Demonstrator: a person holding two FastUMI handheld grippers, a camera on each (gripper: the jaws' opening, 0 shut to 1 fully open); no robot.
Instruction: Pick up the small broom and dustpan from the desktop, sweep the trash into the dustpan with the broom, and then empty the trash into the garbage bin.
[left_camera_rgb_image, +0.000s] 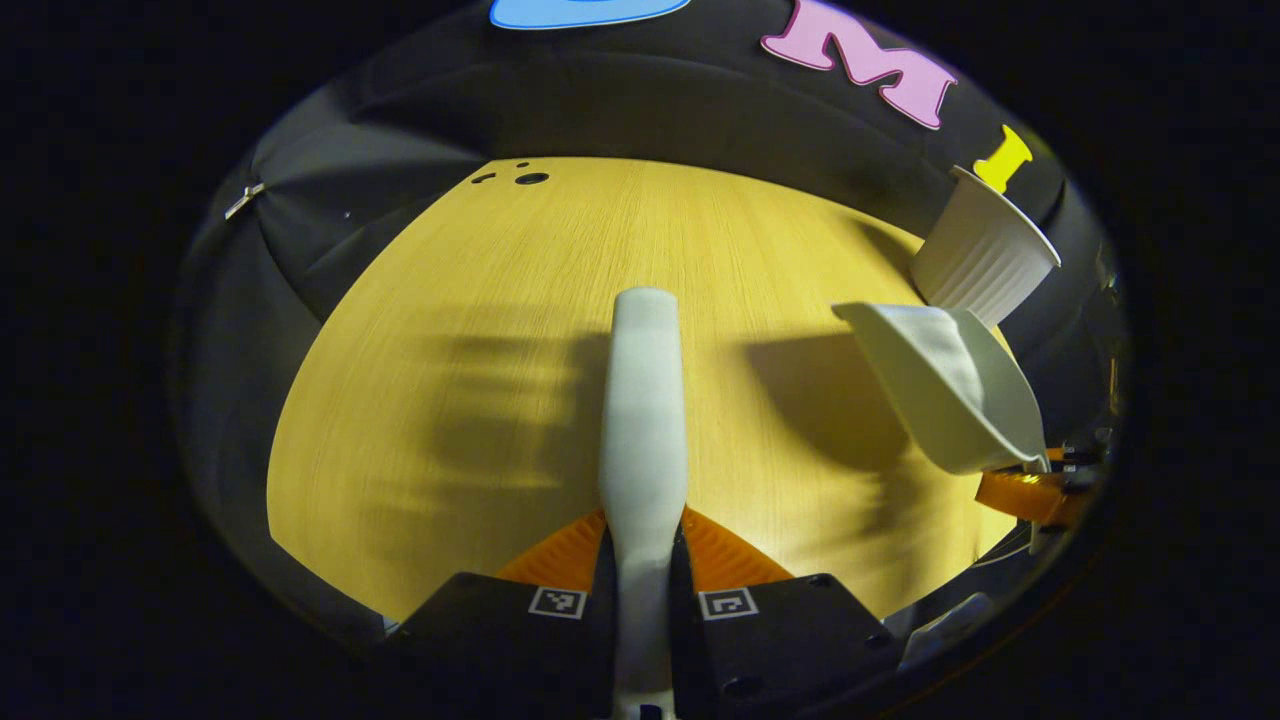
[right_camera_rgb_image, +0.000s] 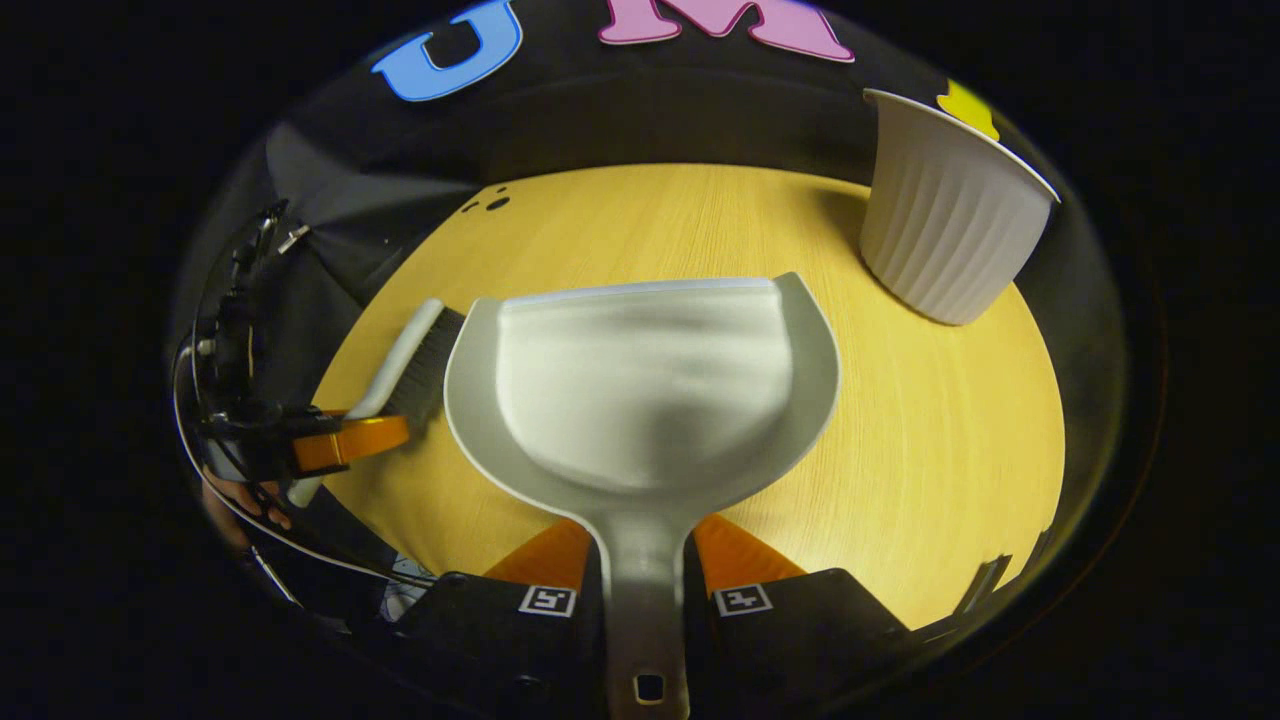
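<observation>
In the left gripper view my left gripper (left_camera_rgb_image: 645, 535) is shut on the small broom's white handle (left_camera_rgb_image: 642, 400), which reaches forward over the wooden desktop (left_camera_rgb_image: 450, 300). To the right hangs the white dustpan (left_camera_rgb_image: 950, 385), above the table beside the ribbed white garbage bin (left_camera_rgb_image: 985, 250). In the right gripper view my right gripper (right_camera_rgb_image: 643, 545) is shut on the dustpan's handle (right_camera_rgb_image: 640, 590), and the pan (right_camera_rgb_image: 640, 390) spreads out level in front. The broom (right_camera_rgb_image: 410, 360), with its dark bristles, lies to the pan's left, held by the left gripper (right_camera_rgb_image: 345, 440). The bin (right_camera_rgb_image: 945, 215) stands at the far right.
The booth's black cloth wall closes off the far side of the round-edged table (right_camera_rgb_image: 950, 420). A few small dark holes (left_camera_rgb_image: 530, 178) mark the far left of the tabletop. A hand (right_camera_rgb_image: 235, 495) shows behind the left gripper.
</observation>
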